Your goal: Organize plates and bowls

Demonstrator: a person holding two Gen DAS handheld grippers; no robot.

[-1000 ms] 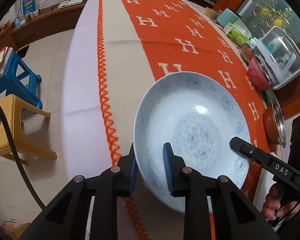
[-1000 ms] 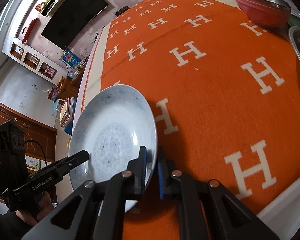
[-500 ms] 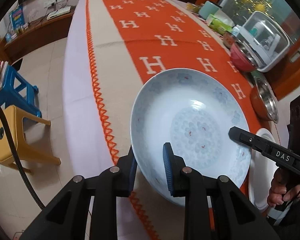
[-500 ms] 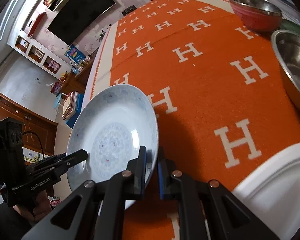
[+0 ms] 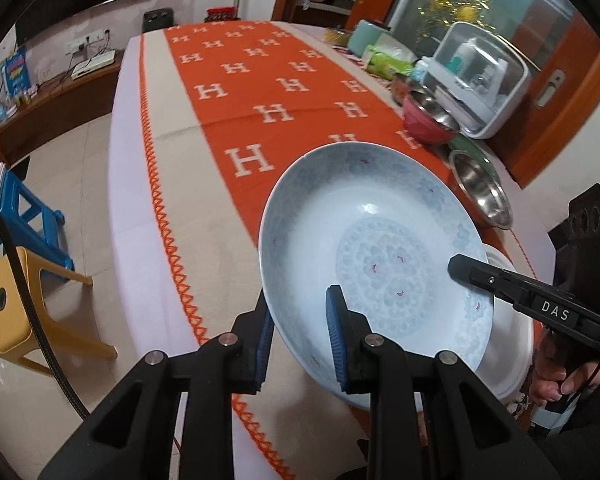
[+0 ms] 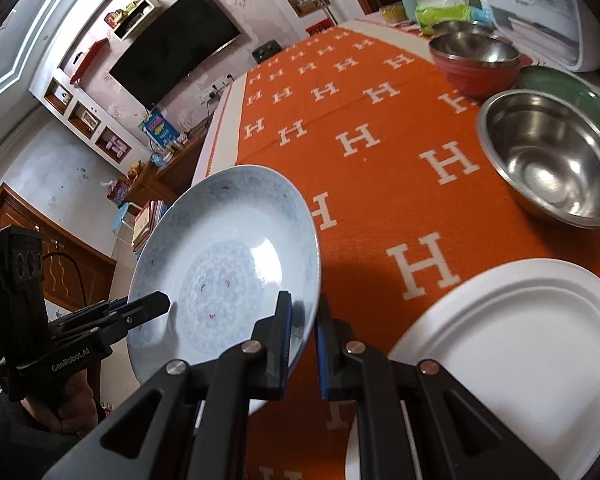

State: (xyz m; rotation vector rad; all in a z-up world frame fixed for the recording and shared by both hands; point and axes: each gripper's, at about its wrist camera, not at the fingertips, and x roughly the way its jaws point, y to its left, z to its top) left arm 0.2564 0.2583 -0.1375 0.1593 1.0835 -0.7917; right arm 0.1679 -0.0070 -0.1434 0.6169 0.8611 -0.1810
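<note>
A pale blue patterned porcelain plate (image 5: 380, 240) (image 6: 228, 252) hangs tilted above the orange tablecloth, held at two spots on its rim. My left gripper (image 5: 300, 320) is shut on its near edge, one pad inside and one under the rim. My right gripper (image 6: 303, 320) is shut on the opposite edge; its black finger also shows on the right of the left wrist view. A white plate (image 6: 512, 344) (image 5: 512, 344) lies on the table just right of and below the held plate.
A steel bowl (image 6: 548, 160), a green plate (image 6: 572, 92) behind it and a red bowl (image 6: 476, 60) stand along the table's right side, next to a white lidded box (image 5: 480, 80). Yellow and blue stools (image 5: 16, 280) stand on the floor at left.
Both grippers have lifted the blue plate off the cloth and carried it toward the white plate, which has come into both views. The grips on the rim are unchanged.
</note>
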